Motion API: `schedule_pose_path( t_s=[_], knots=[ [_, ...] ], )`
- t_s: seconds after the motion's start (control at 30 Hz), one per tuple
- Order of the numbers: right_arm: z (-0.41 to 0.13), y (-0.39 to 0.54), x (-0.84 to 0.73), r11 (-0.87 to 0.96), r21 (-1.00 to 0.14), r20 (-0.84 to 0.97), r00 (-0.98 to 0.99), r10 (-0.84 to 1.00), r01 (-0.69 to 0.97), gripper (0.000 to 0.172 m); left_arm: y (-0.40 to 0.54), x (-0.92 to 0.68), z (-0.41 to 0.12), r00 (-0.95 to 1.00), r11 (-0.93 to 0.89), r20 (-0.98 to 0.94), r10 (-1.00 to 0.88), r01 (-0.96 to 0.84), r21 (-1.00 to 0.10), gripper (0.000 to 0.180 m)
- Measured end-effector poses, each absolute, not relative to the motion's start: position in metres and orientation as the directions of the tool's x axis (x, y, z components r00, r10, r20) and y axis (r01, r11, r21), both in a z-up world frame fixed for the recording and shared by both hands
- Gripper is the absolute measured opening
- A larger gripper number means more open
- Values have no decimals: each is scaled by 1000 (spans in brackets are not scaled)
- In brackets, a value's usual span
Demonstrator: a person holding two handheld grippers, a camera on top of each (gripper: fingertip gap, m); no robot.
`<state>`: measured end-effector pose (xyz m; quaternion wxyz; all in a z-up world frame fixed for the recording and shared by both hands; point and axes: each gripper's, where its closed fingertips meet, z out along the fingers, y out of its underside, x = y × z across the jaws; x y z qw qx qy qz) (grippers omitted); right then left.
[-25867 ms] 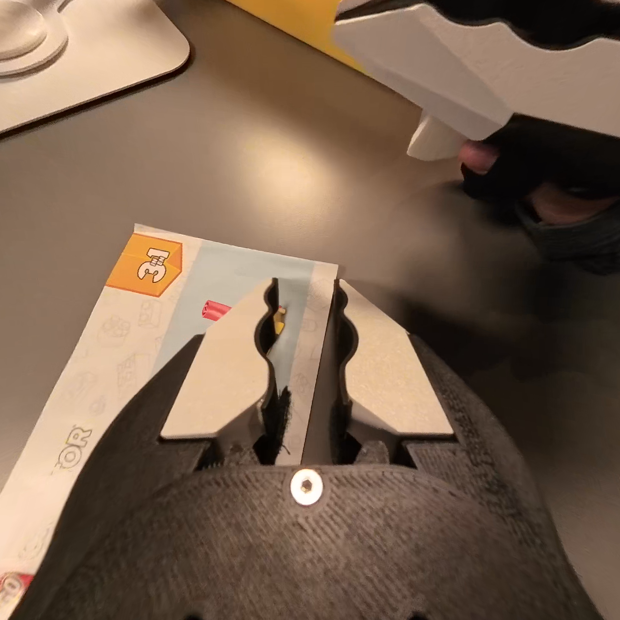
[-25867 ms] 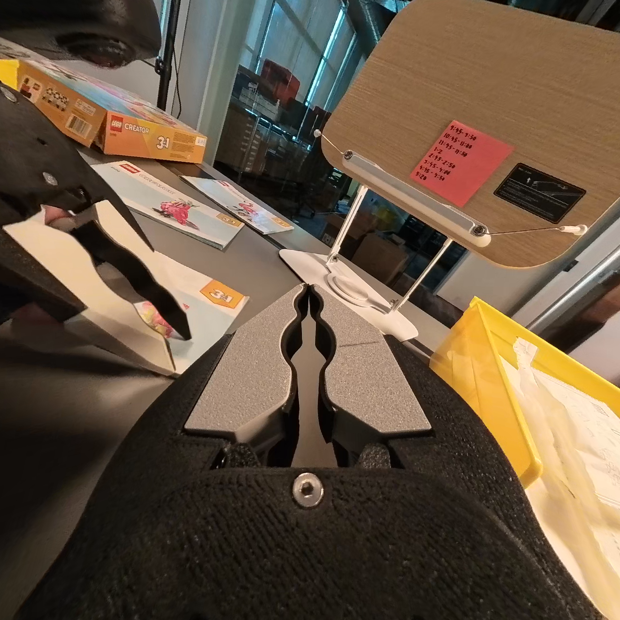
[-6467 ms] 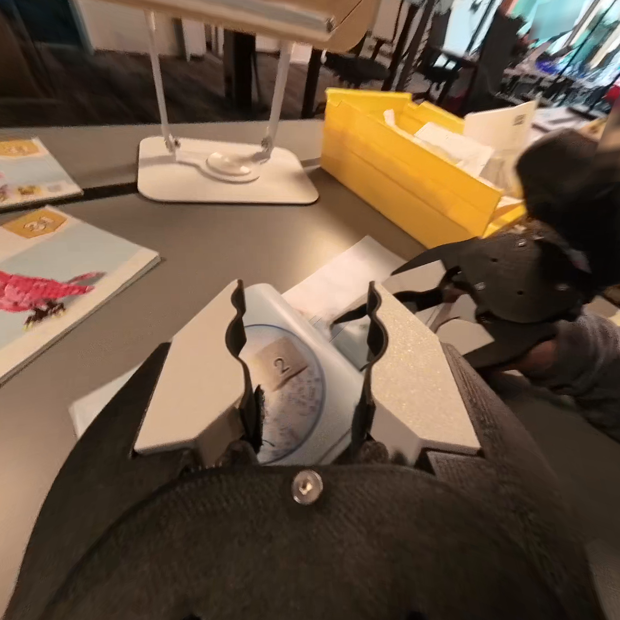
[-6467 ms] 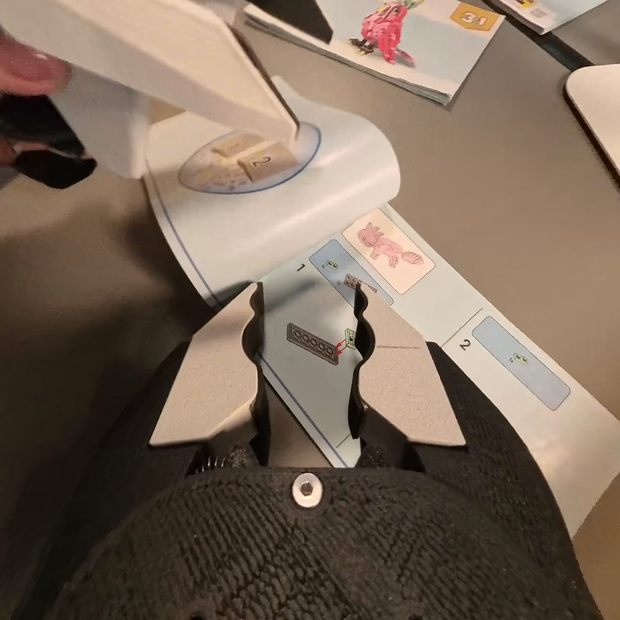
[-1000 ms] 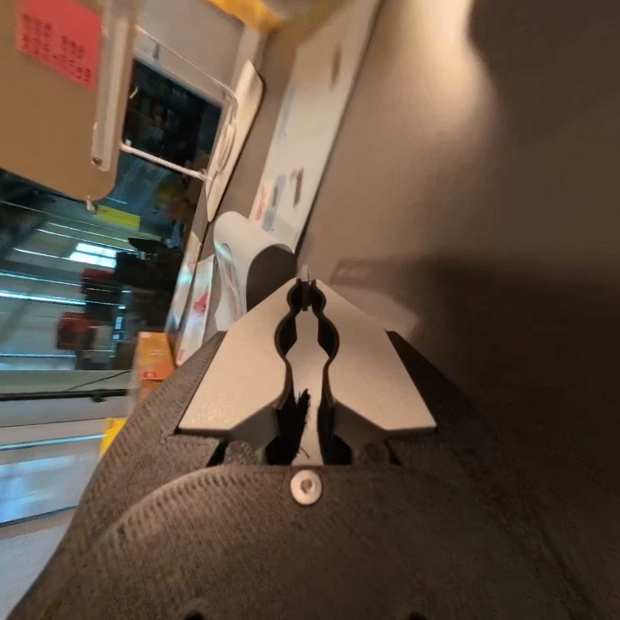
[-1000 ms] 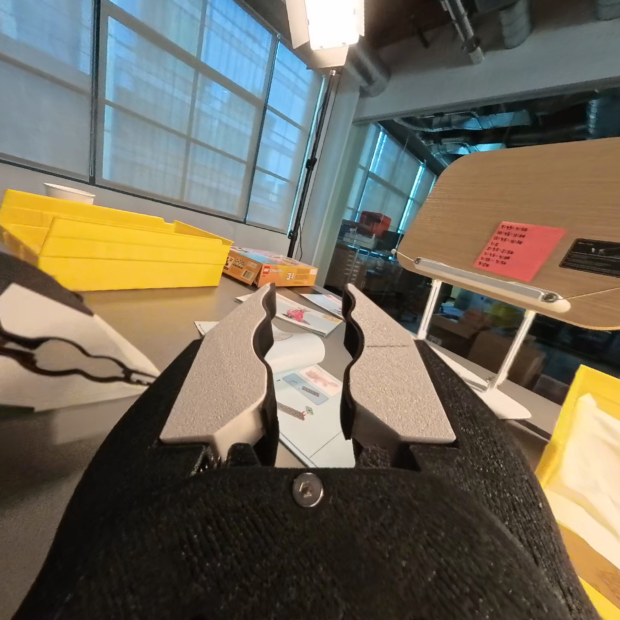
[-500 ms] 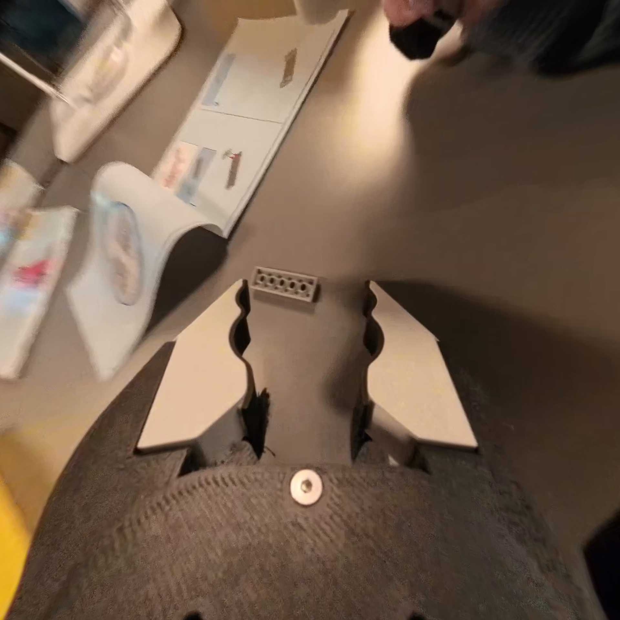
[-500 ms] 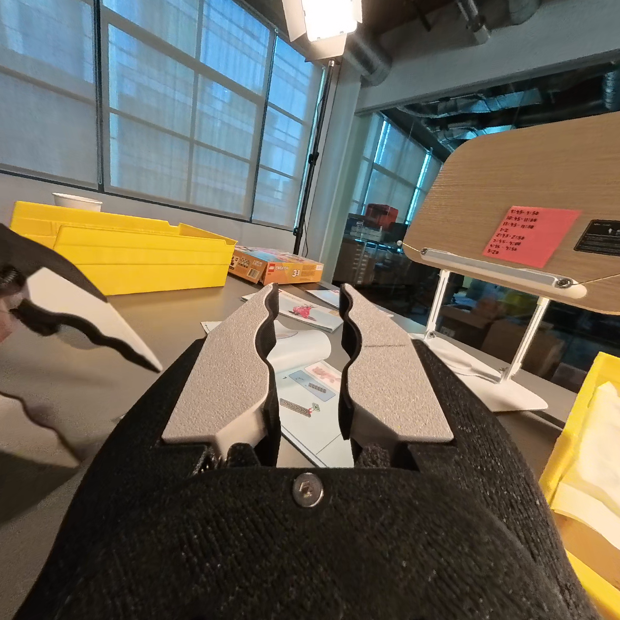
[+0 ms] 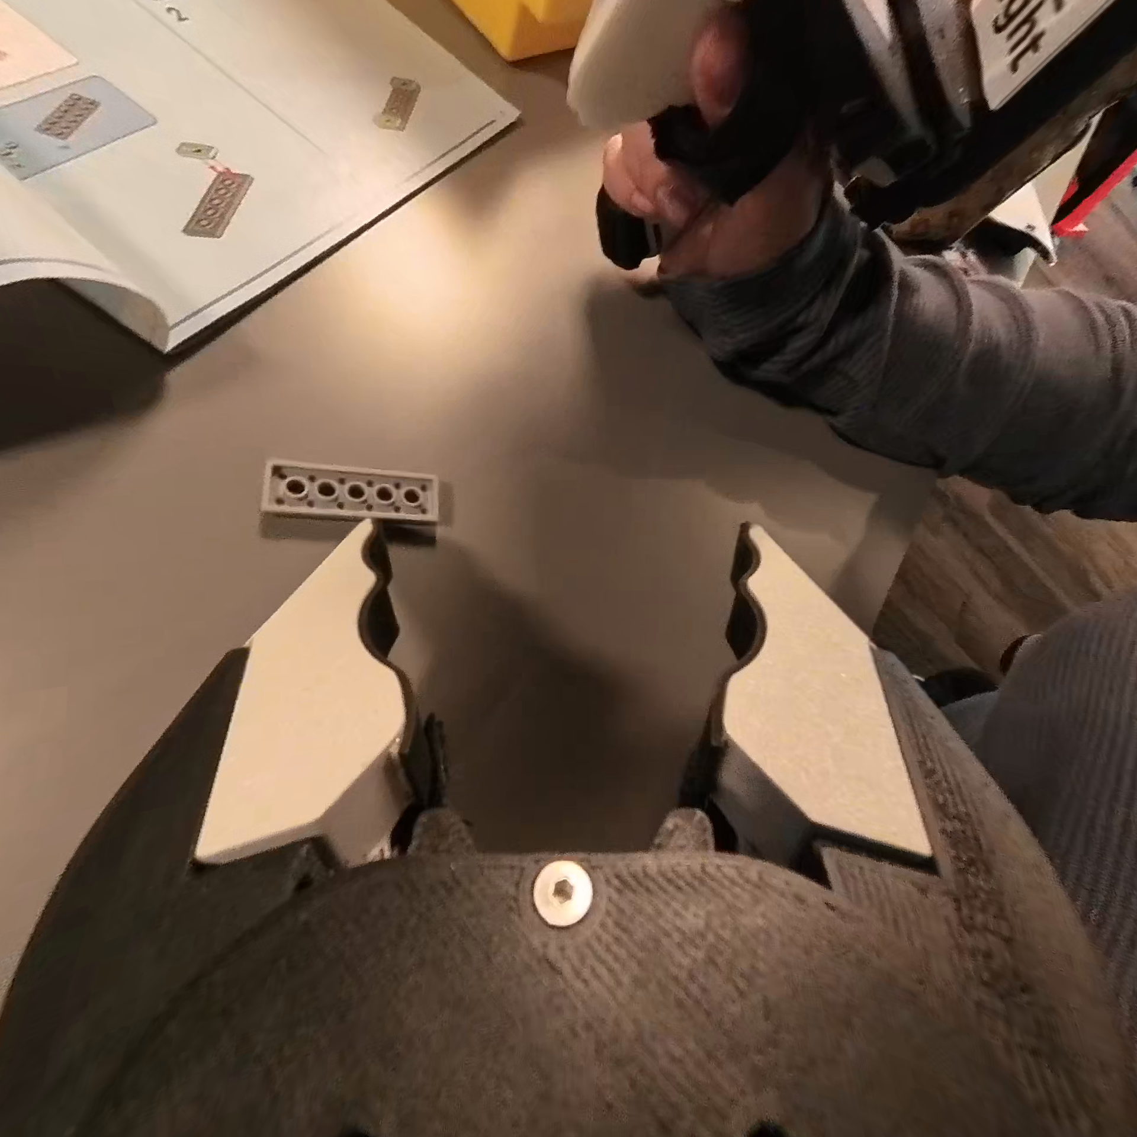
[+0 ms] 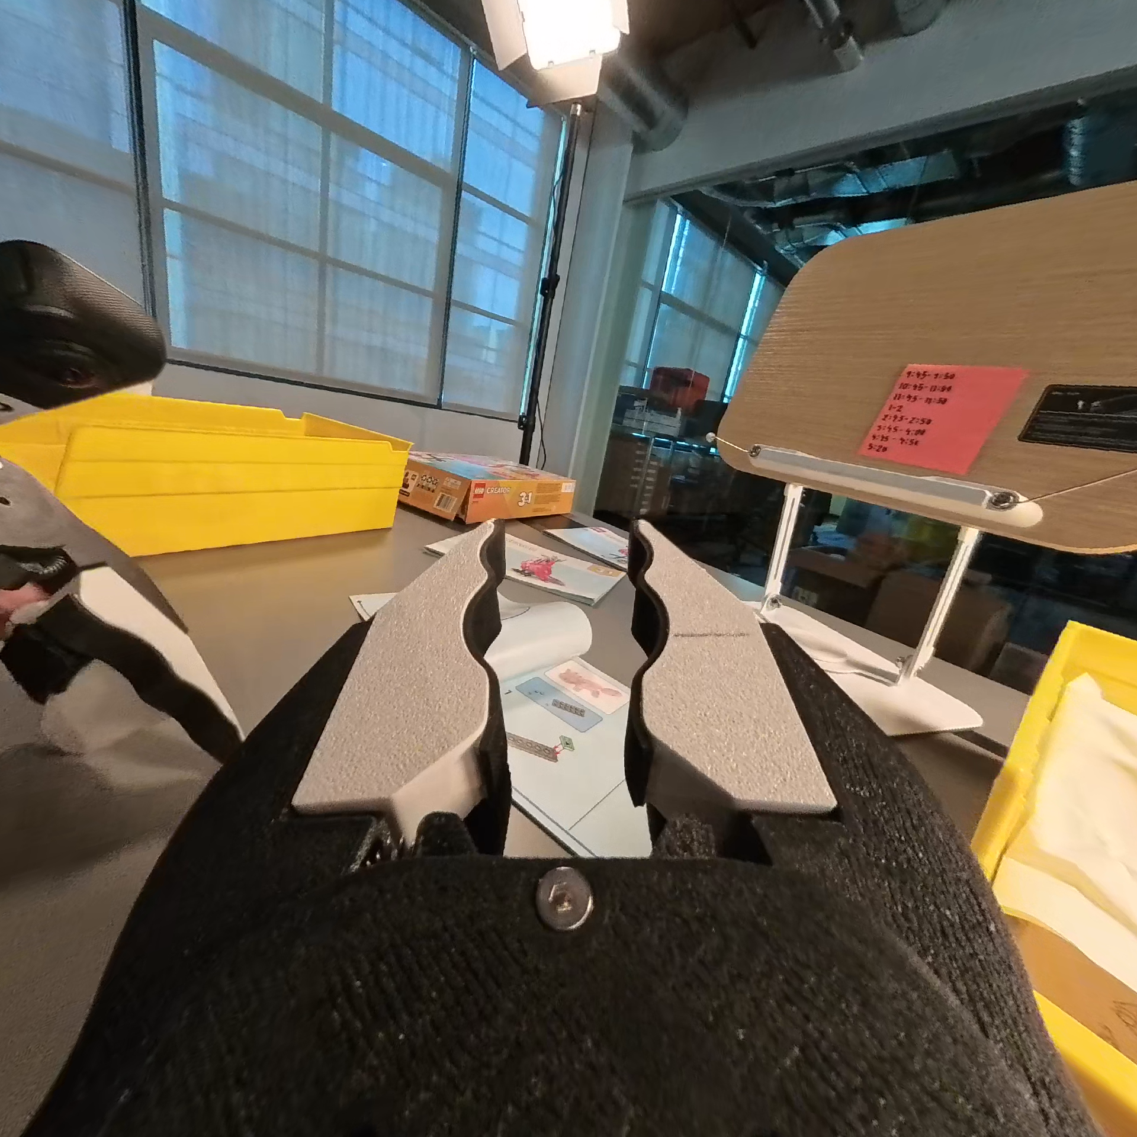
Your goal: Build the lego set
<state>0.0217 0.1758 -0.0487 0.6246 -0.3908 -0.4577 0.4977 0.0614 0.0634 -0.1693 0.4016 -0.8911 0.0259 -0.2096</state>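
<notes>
Hovering, left gripper (image 9: 557,529): tilted down at the grey table (image 9: 554,381), jaws spread wide, nothing between them
Left fingertip (image 9: 363,535): just short of the grey brick plate's near edge, contact can't be confirmed
Grey brick plate (image 9: 352,492): flat on table, hollow underside up, five round tubes showing, off to the left of the jaw gap, not inside it
Right gripper (image 10: 563,535): held level above the table, pointing across the room, jaws part open, bare between the pads
Right hand (image 9: 695,178): black fingerless glove, grey sleeve, gripping the handle above the table, upper right in left wrist view
Open booklet (image 9: 246,141): beyond the plate, printed build diagrams; also seen under right jaws (image 10: 572,726)
Writing: orange toy box (image 10: 492,486) carries printed branding; red note (image 10: 941,418) with handwriting on wooden board (image 10: 923,344); white label on the right gripper's body (image 9: 1009,43)
Yellow bins: far left (image 10: 234,474), near right (image 10: 1046,738)
</notes>
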Motion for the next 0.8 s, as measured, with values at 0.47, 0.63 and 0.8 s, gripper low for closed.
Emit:
schedule_pose_path(
  t_s=[0.47,0.63,0.8],
  knots=[
    [-48,178,22,190,-946,171,93,981,-264,39,95,51,-143,947,-506,208,-244,58,-860,89],
    [-49,176,21,189,-948,172,85,981,-258,38,92,11,-161,932,-550,-73,-356,-272,-790,63],
    [-50,176,21,186,-949,171,82,982,-256,37,96,3,-171,849,-510,-114,-516,-412,-755,47]
  ],
)
